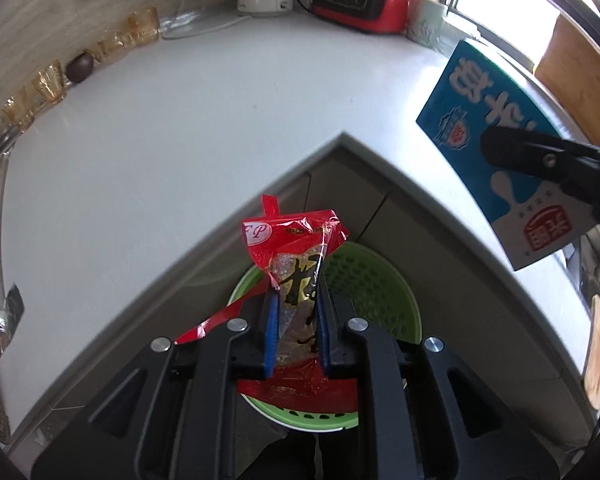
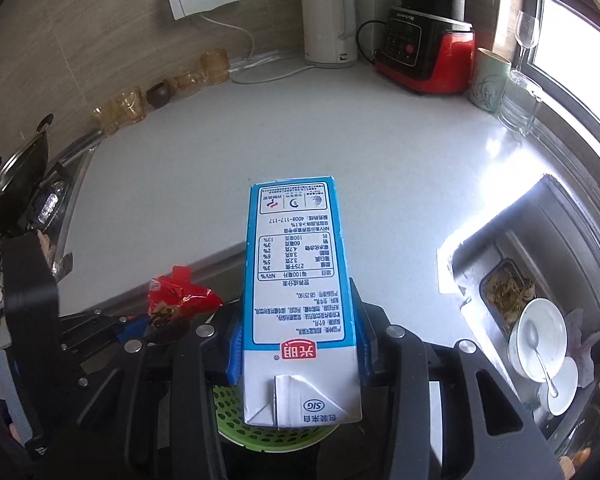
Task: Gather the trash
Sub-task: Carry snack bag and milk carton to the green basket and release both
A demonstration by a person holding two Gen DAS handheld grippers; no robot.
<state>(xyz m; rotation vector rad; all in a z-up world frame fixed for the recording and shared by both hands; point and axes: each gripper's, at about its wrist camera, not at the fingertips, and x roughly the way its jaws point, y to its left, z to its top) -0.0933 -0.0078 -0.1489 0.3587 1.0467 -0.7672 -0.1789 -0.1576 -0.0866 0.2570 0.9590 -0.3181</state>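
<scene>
My left gripper (image 1: 296, 292) is shut on a red snack wrapper (image 1: 296, 244) and holds it over a green perforated bin (image 1: 376, 280) that stands below the counter corner. My right gripper (image 2: 300, 344) is shut on a blue and white milk carton (image 2: 296, 280) and holds it above the same green bin (image 2: 236, 412). The carton also shows at the right of the left wrist view (image 1: 492, 140), with a black finger (image 1: 540, 152) across it. The wrapper shows at the left of the right wrist view (image 2: 180, 296).
White L-shaped counter (image 1: 160, 128). At its back stand a white kettle (image 2: 328, 20), a red and black blender (image 2: 424, 48), amber glasses (image 2: 120, 108), a cup (image 2: 488, 80) and a wine glass (image 2: 526, 32). A sink with dirty dishes (image 2: 540, 336) lies at right, a stove with a pan (image 2: 20, 172) at left.
</scene>
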